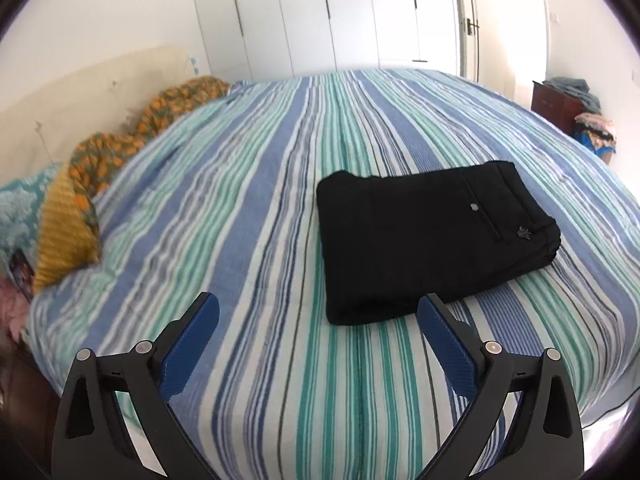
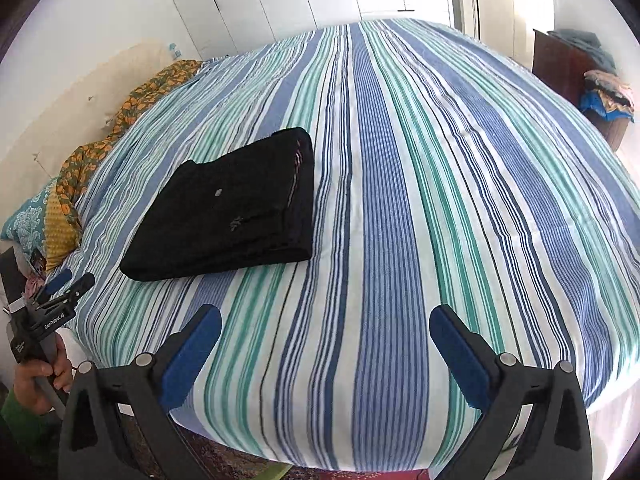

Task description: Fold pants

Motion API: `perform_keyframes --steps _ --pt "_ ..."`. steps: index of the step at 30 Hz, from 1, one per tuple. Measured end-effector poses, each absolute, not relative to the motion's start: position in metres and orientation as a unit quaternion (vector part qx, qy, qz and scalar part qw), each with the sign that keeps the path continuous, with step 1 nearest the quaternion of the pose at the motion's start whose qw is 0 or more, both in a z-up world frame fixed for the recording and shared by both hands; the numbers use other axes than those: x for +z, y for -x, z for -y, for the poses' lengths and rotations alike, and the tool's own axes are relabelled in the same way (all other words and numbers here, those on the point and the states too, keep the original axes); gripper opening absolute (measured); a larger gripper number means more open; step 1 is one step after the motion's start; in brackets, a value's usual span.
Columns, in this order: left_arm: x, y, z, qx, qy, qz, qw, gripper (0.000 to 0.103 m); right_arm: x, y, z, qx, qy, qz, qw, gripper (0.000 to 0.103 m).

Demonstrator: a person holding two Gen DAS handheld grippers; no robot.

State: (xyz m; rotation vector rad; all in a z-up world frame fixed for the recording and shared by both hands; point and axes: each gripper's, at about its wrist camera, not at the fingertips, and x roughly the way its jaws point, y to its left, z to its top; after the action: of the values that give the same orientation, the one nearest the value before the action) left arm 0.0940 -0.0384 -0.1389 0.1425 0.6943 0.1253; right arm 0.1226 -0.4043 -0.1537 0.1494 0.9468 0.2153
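Observation:
Black pants (image 1: 432, 240) lie folded into a compact rectangle on the striped bed cover (image 1: 248, 216). They also show in the right wrist view (image 2: 228, 208), left of centre. My left gripper (image 1: 318, 314) is open and empty, held above the bed just short of the pants' near edge. My right gripper (image 2: 326, 326) is open and empty, above the bed's near edge, to the right of the pants. The left gripper also shows in the right wrist view (image 2: 66, 282), held in a hand at the far left.
Orange patterned pillows (image 1: 120, 148) and a teal pillow (image 1: 16, 208) lie along the bed's left side by the wall. White wardrobe doors (image 1: 320, 12) stand behind the bed. A dark wooden cabinet (image 1: 556, 100) with piled clothes stands at the right.

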Motion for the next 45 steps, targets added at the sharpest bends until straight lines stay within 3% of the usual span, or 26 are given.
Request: perform_keyframes --steps 6,12,17,26,45 --pt "-0.094 -0.070 0.044 0.088 -0.093 -0.318 0.939 0.101 -0.105 -0.081 0.369 0.086 -0.055 -0.401 0.911 0.103" --pt "-0.069 -0.051 0.043 0.051 -0.060 -0.398 0.914 0.101 -0.065 -0.056 0.344 0.109 -0.022 -0.426 0.898 0.103" --pt "-0.057 -0.038 0.047 0.033 -0.041 -0.401 0.915 0.101 -0.035 -0.037 0.331 0.123 0.009 -0.413 0.903 0.103" --pt "-0.072 -0.039 0.049 0.024 -0.014 -0.429 0.903 0.101 -0.064 -0.039 0.324 0.089 0.007 -0.429 0.899 0.103" --pt "-0.078 -0.035 0.052 0.040 -0.019 -0.436 0.899 0.101 -0.073 -0.030 0.306 0.084 0.039 -0.433 0.897 0.103"
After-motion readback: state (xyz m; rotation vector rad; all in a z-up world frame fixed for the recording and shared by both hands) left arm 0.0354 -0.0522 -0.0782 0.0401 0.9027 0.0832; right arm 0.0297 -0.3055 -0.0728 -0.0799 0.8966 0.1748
